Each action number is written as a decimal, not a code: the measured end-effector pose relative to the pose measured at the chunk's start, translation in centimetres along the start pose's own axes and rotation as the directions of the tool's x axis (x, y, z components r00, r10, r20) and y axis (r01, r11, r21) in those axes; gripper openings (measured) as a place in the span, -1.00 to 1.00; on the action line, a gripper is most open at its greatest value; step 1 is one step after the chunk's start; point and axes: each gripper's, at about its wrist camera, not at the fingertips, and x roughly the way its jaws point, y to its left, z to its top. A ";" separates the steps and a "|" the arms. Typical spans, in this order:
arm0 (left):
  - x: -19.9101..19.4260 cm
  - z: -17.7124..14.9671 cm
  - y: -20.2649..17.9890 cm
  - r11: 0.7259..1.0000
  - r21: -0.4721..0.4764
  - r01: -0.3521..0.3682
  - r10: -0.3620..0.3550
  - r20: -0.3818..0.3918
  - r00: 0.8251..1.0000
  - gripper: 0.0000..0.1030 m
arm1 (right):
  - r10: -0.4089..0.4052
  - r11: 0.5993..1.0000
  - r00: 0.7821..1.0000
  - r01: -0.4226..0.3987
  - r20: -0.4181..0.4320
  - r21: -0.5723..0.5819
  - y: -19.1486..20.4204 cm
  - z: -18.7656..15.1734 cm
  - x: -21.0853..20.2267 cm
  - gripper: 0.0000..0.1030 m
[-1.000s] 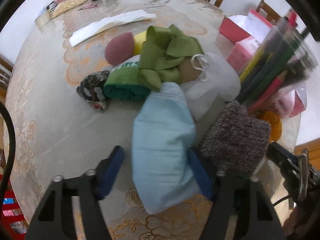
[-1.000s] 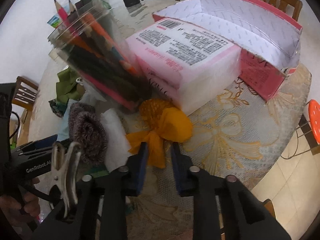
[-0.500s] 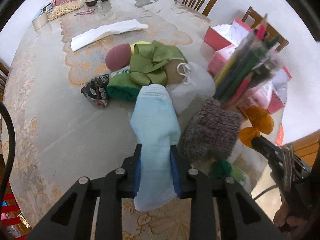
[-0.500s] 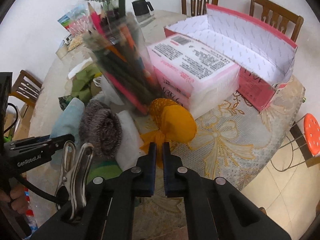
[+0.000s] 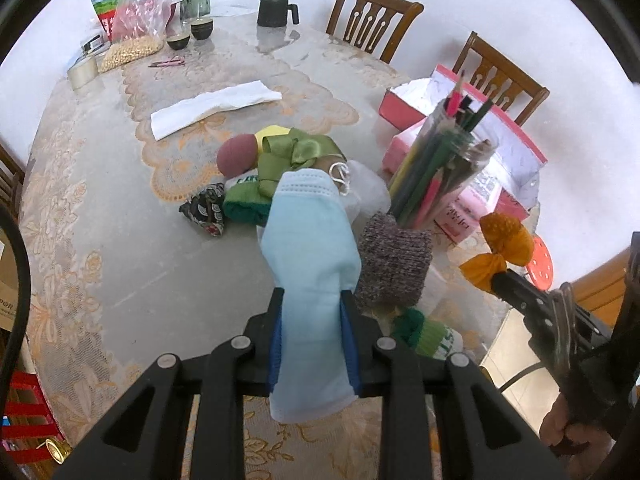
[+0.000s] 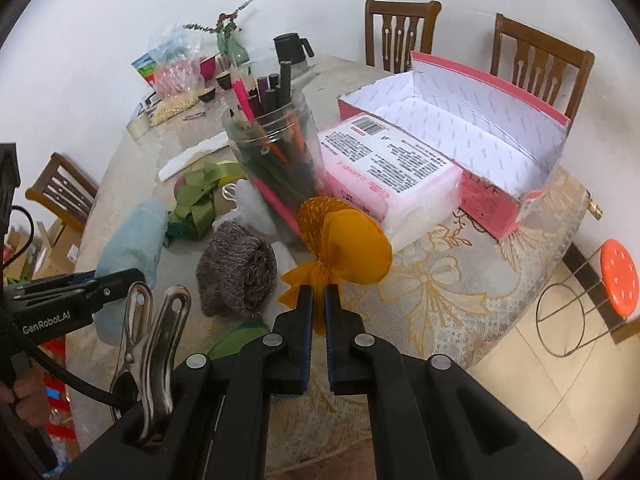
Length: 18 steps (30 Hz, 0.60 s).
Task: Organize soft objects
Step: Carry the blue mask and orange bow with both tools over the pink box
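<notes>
My left gripper [image 5: 313, 300] is shut on a light blue face mask [image 5: 310, 248], which hangs lifted off the table. My right gripper [image 6: 317, 294] is shut on the knotted tail of an orange cloth pouch [image 6: 348, 240], also held above the table; the same orange pouch [image 5: 502, 250] shows at the right of the left wrist view. On the table lie a rolled grey knit sock [image 6: 236, 276], a green ribbon bow [image 5: 298, 152], a maroon pad [image 5: 236, 156], a patterned pouch [image 5: 206, 208], a white mask [image 5: 366, 188] and a green knit piece [image 5: 426, 332].
A clear jar of coloured pencils [image 6: 276, 152] stands beside the soft pile. Behind it sit a pink tissue pack [image 6: 384, 168] and an open pink box [image 6: 472, 120]. A white folded cloth [image 5: 212, 108], a black mug [image 5: 274, 10] and wooden chairs [image 6: 400, 32] are farther off.
Both grippers closed, the left on the blue mask and the right on the orange pouch's tail. Both then rose, lifting mask and pouch off the table.
</notes>
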 end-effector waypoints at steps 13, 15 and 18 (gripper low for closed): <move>-2.7 -0.1 -1.9 0.993 0.092 0.076 -0.080 0.041 0.996 -0.49 | -0.013 1.000 0.999 0.013 0.042 -0.001 0.6 0.0 -3.5 -0.87; -2.9 -0.1 -2.4 0.990 0.113 0.087 -0.093 0.044 0.995 -0.49 | -0.022 1.000 0.999 0.022 0.050 0.001 0.8 -0.1 -4.0 -0.87; -3.3 -0.1 -3.1 0.984 0.136 0.112 -0.119 0.043 0.992 -0.49 | -0.031 1.000 0.998 0.031 0.057 0.004 0.9 -0.2 -4.8 -0.87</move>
